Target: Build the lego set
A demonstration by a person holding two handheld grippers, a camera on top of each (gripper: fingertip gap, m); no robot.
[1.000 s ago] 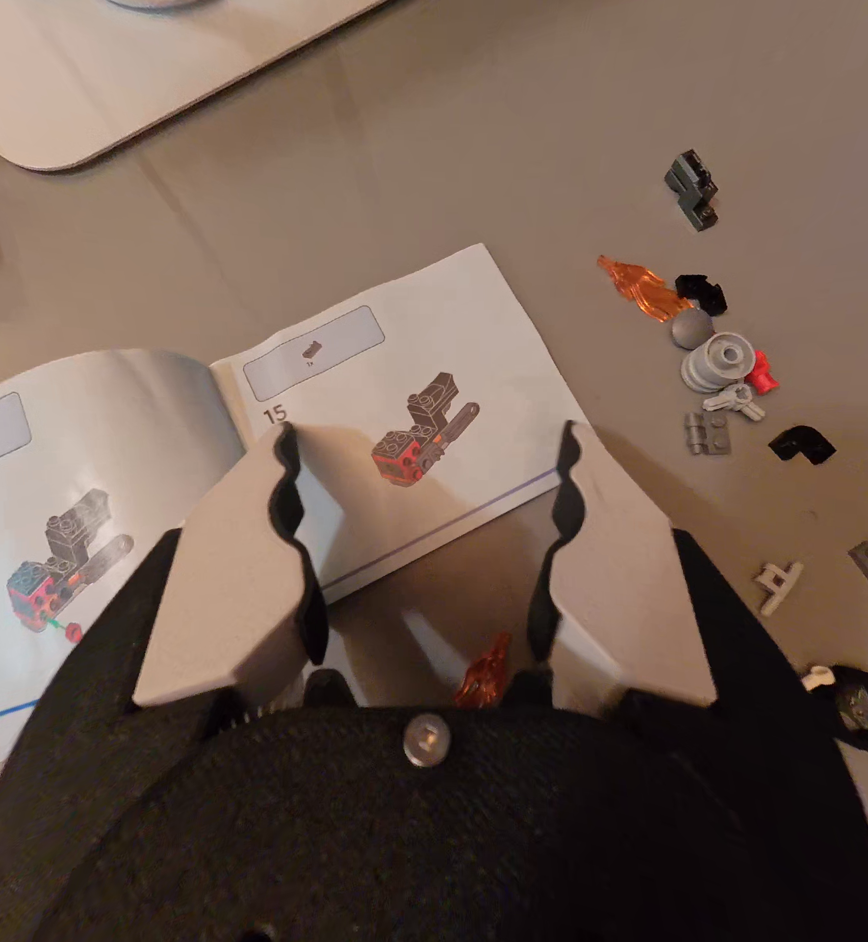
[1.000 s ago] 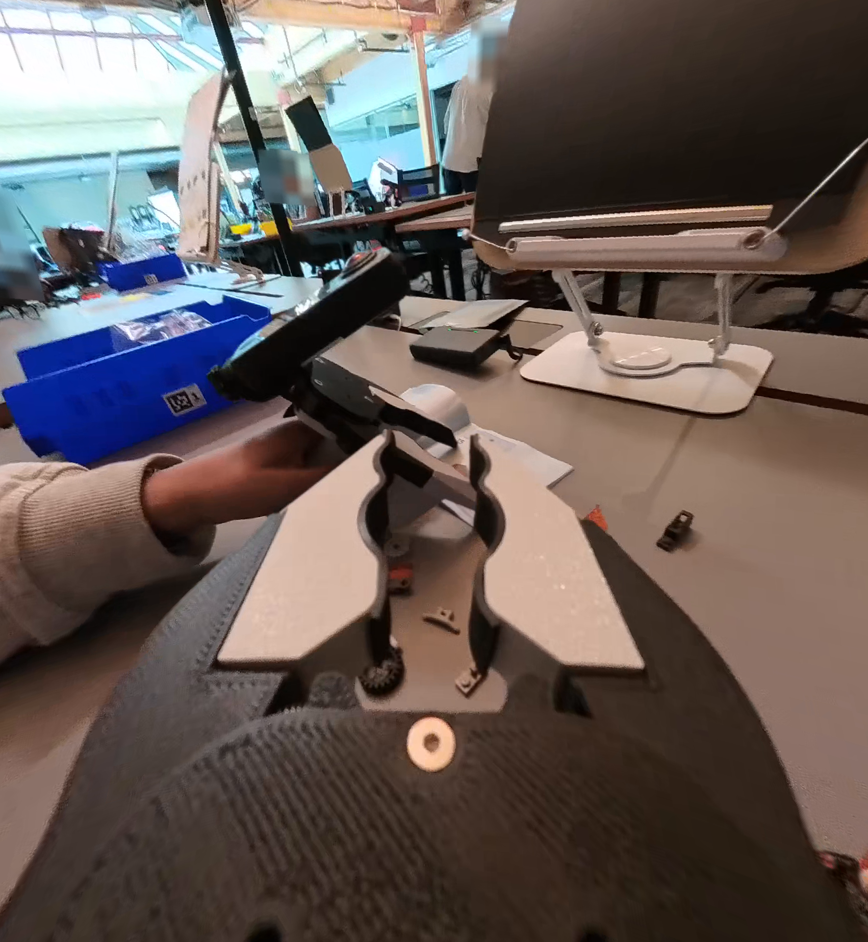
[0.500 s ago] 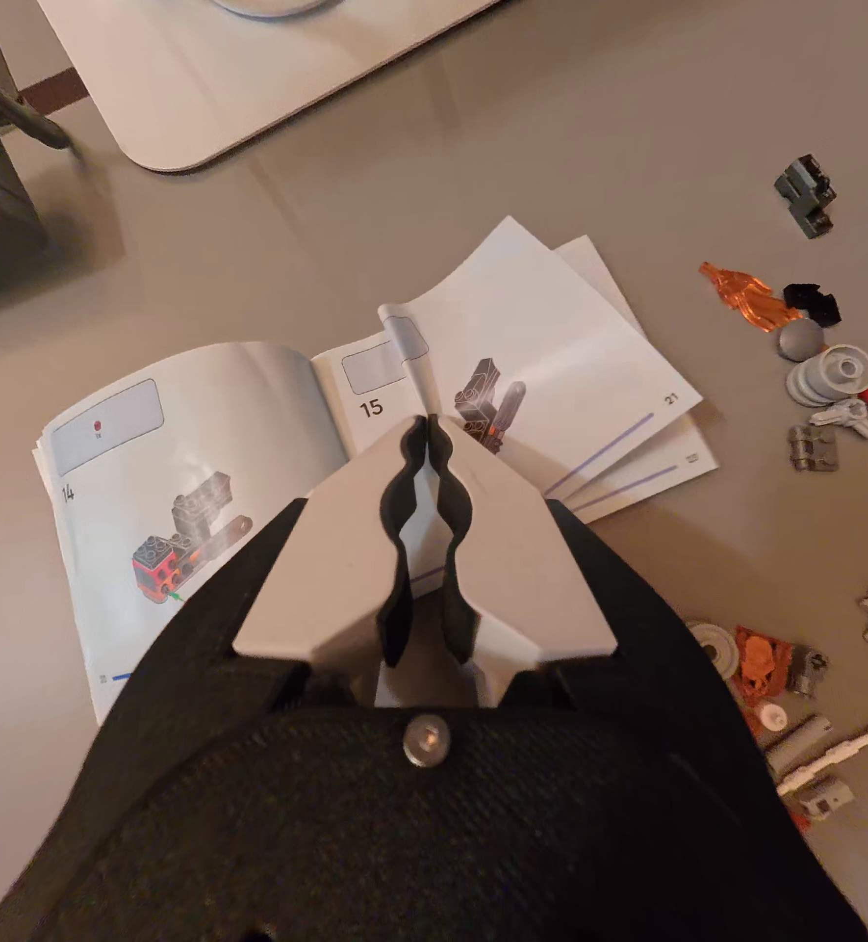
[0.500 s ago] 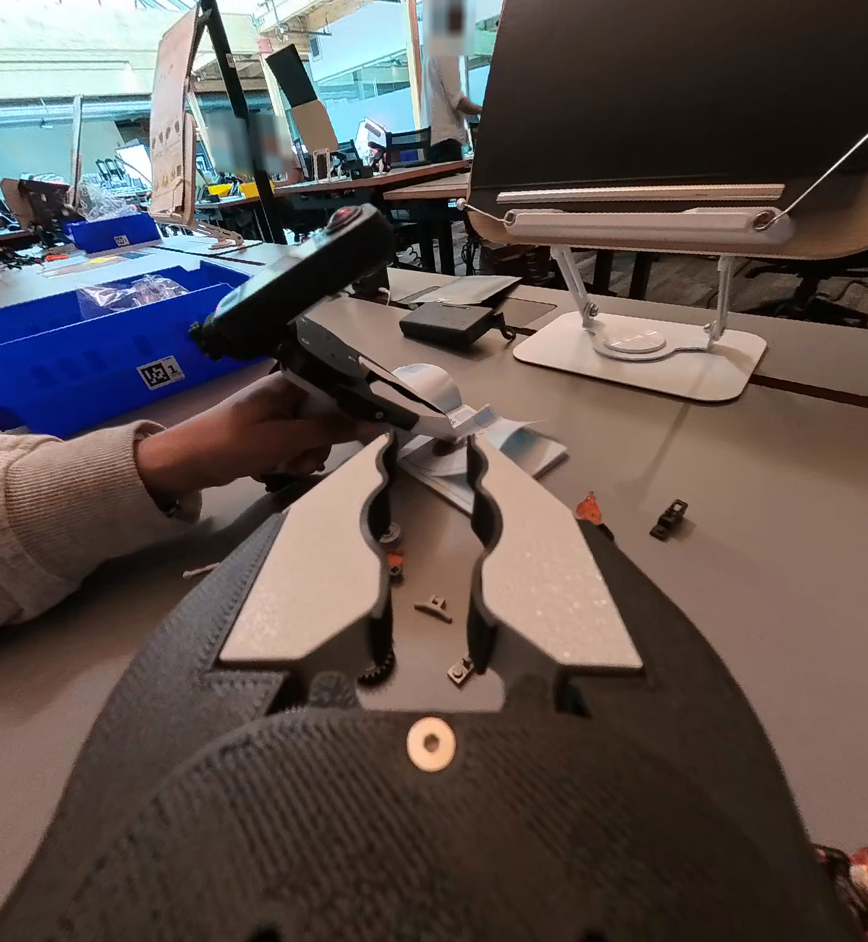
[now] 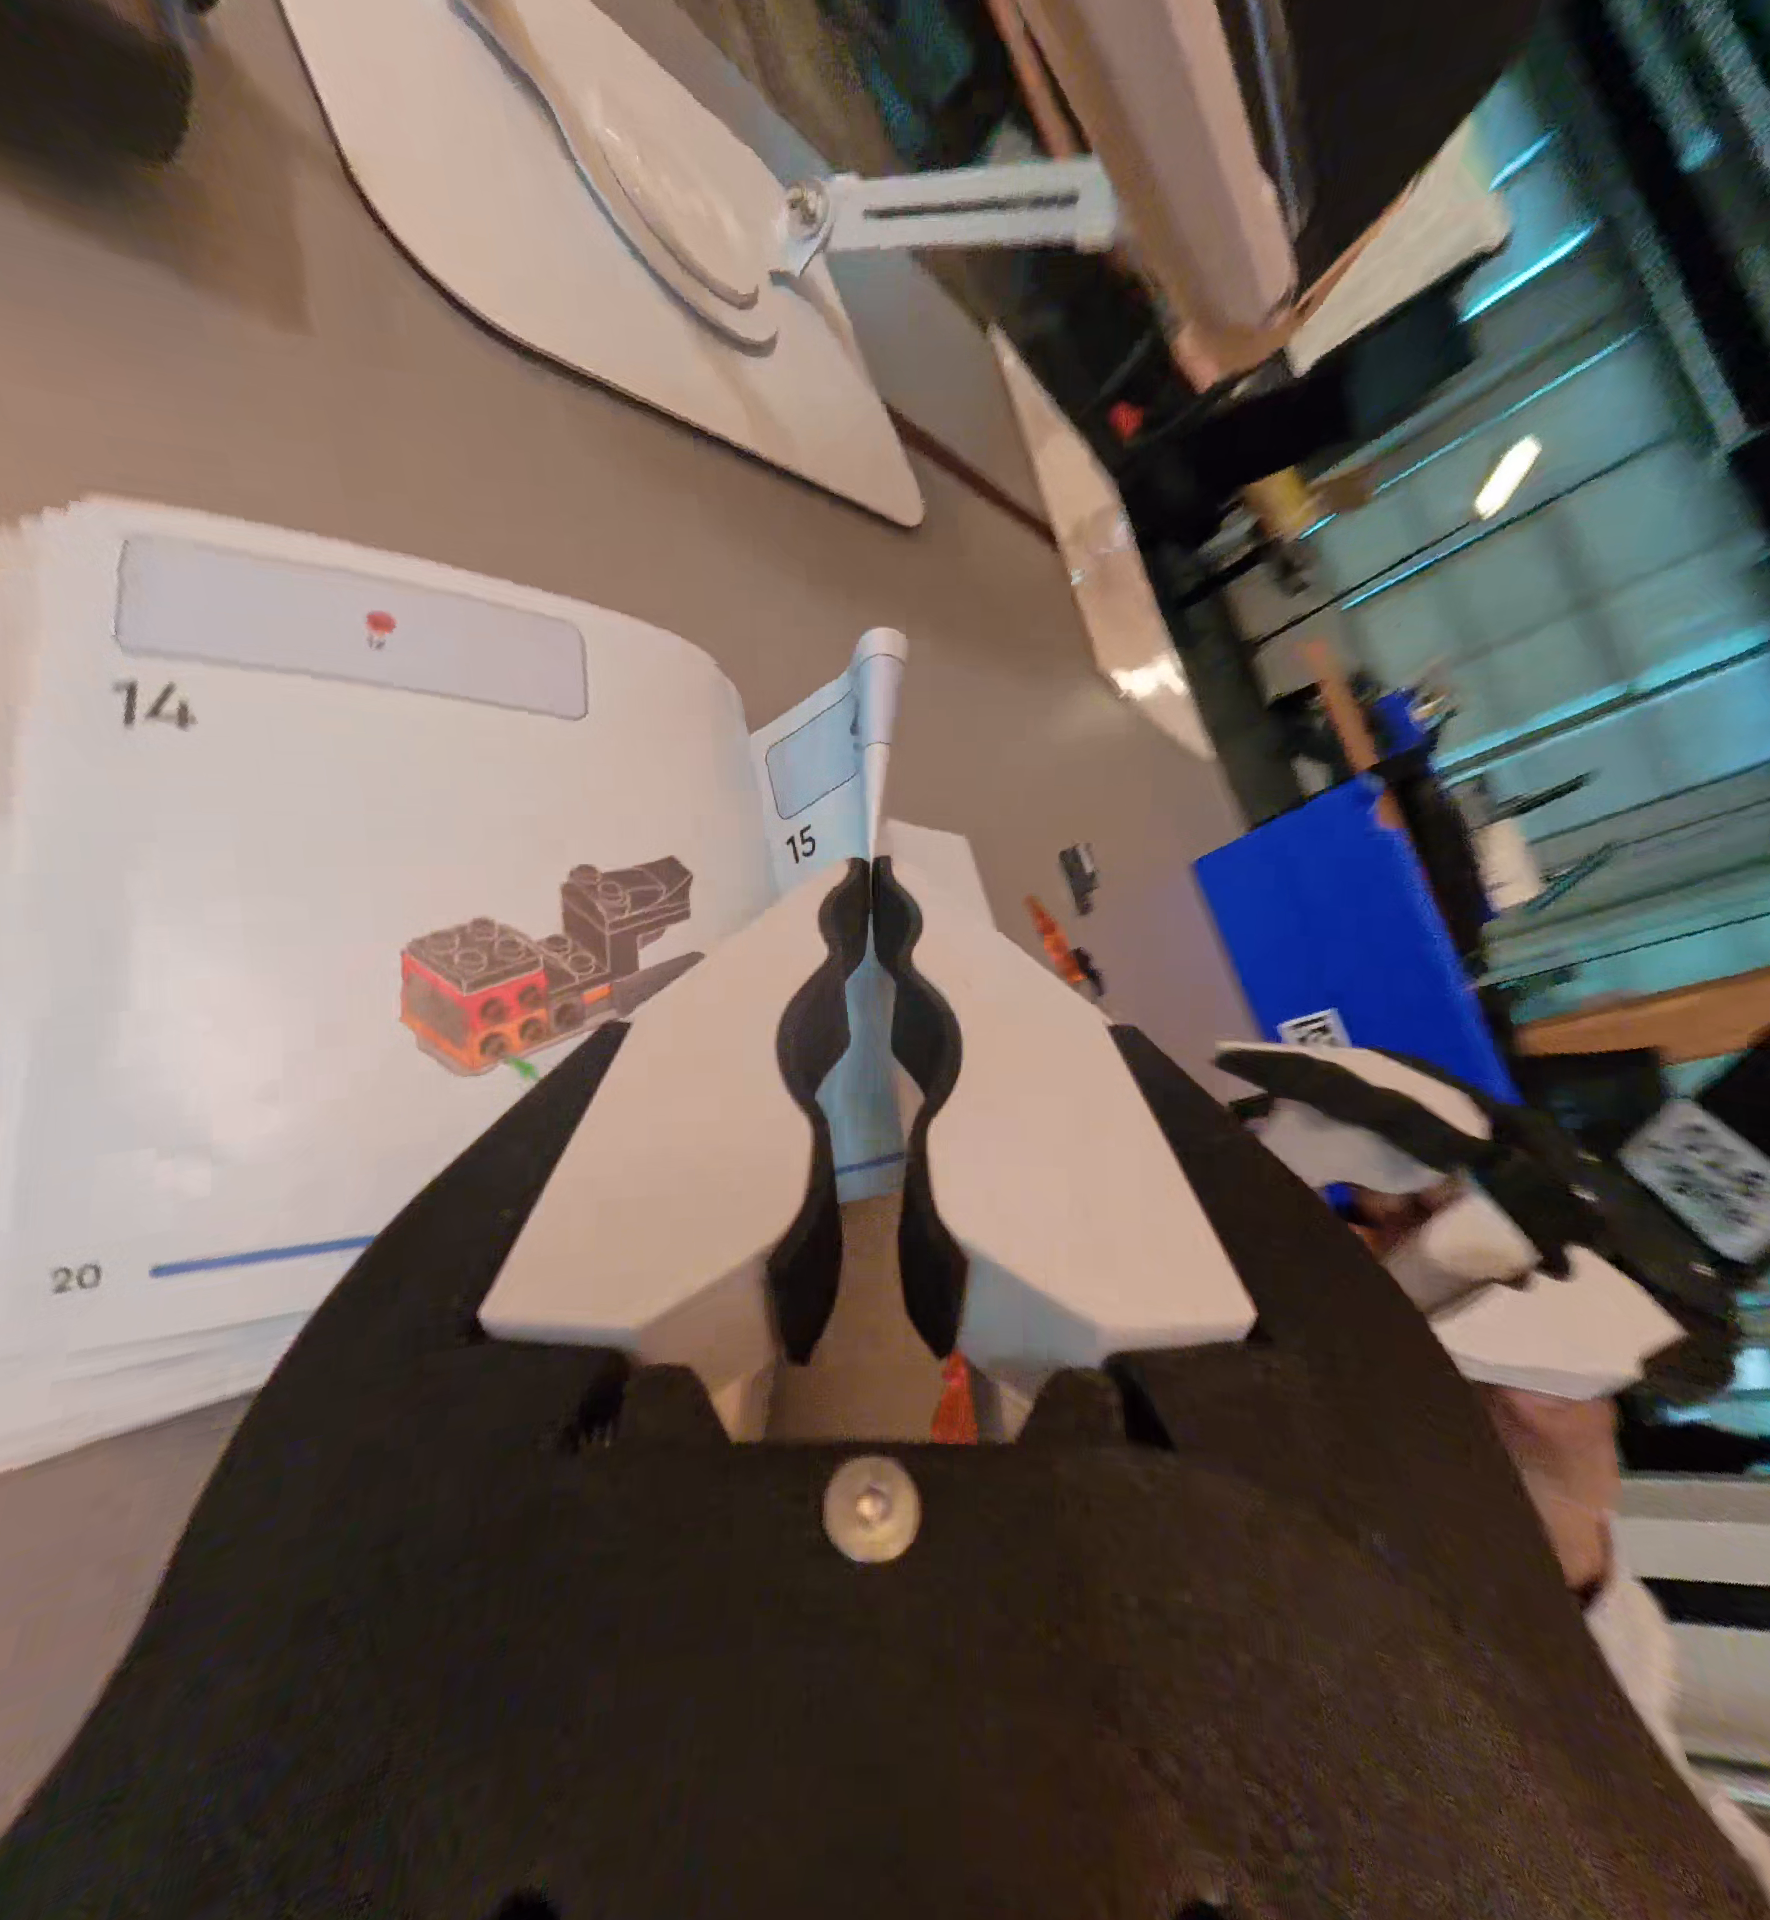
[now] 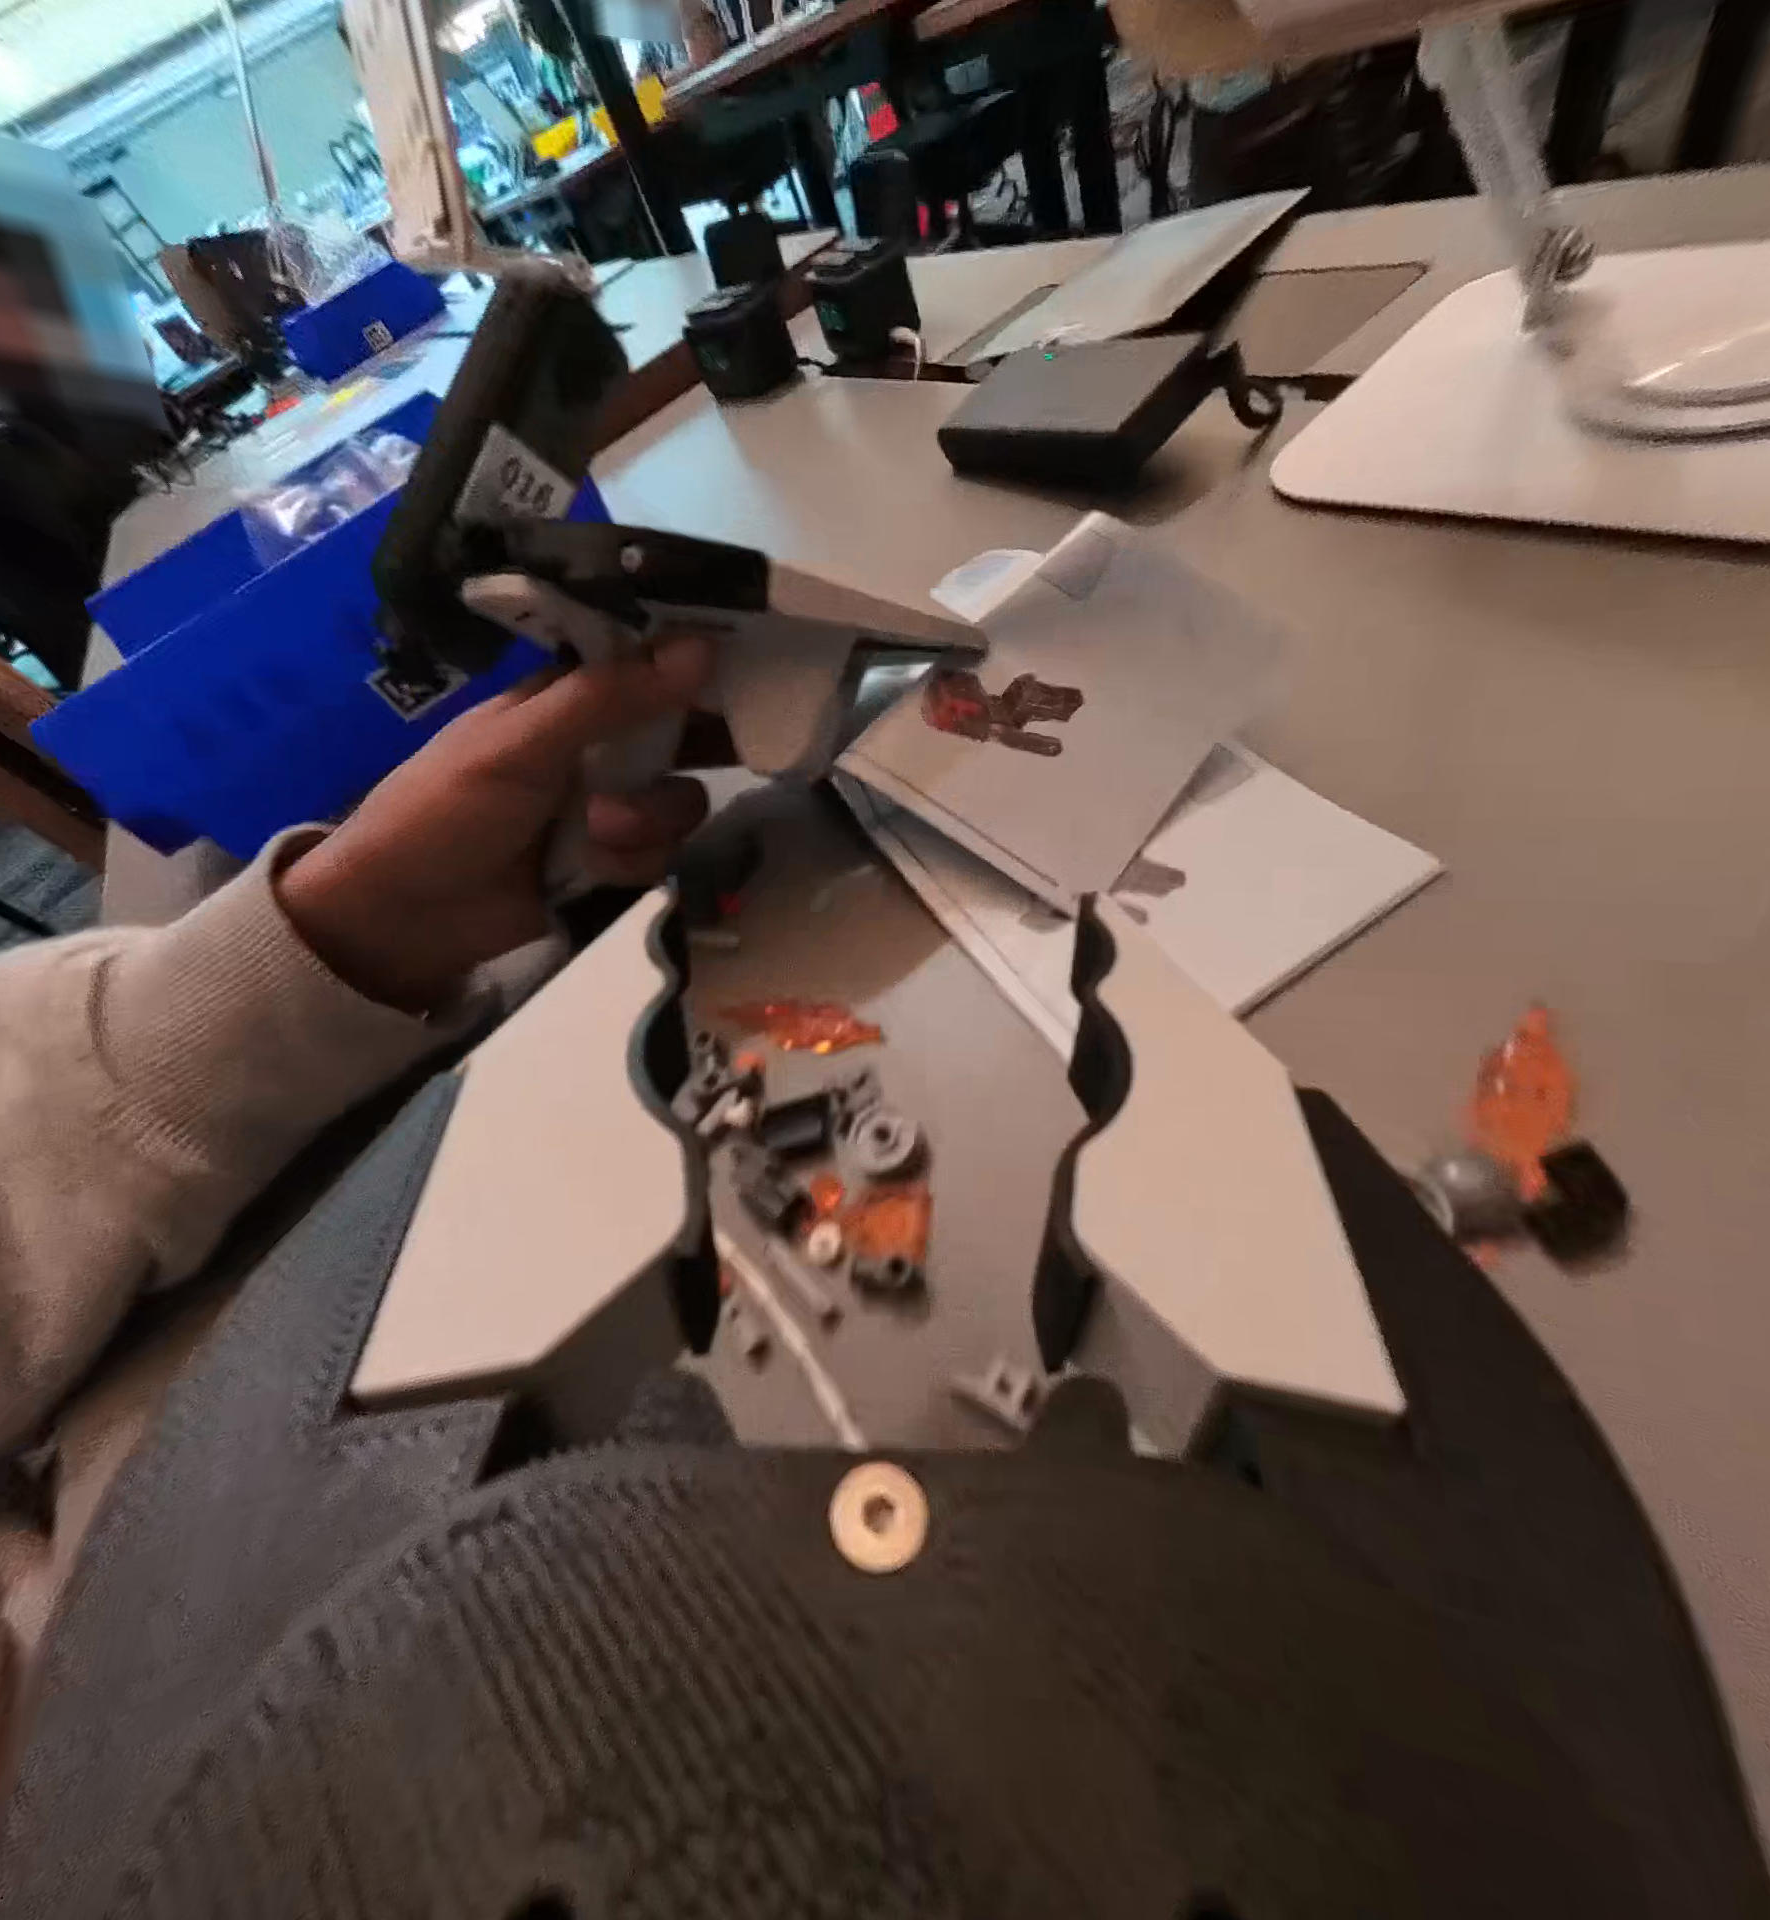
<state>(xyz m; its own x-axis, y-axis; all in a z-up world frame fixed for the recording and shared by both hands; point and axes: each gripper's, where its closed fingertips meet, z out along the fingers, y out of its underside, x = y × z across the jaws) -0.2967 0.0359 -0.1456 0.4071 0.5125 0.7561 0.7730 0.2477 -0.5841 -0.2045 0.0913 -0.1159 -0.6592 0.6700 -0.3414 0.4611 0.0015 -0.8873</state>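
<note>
The open instruction booklet (image 5: 289, 883) lies on the grey table. My left gripper (image 5: 870, 873) is shut on the edge of its right-hand page (image 5: 876, 727) and holds that page up on end. In the right wrist view the left gripper (image 6: 922, 644) pinches the lifted page (image 6: 1068, 769) above the booklet (image 6: 1276, 894). My right gripper (image 6: 879, 925) is open and empty, hovering over a pile of small grey, black and orange lego pieces (image 6: 819, 1153). An orange flame piece (image 6: 1525, 1101), a grey dome (image 6: 1473, 1184) and a black piece (image 6: 1582, 1195) lie to its right.
A white stand base (image 6: 1587, 416) and a black box (image 6: 1078, 410) sit at the back of the table. A blue bin (image 6: 268, 665) stands at the left beyond the hand. In the left wrist view a small dark piece (image 5: 1076, 862) lies past the booklet. Across from one pair of fingers to the other is roughly 12 cm. The grey dome (image 6: 1473, 1184) is about 9 cm from my right fingertips and 15 cm from my left. The right tips stand about 10 cm off the orange flame piece (image 6: 1525, 1101). My left wrist view (image 5: 1055, 940) looks at it from another angle.
My left gripper shut on the booklet's right page, lifted it and rolled over sideways. My right gripper opened wider and moved over the pile of pieces.
</note>
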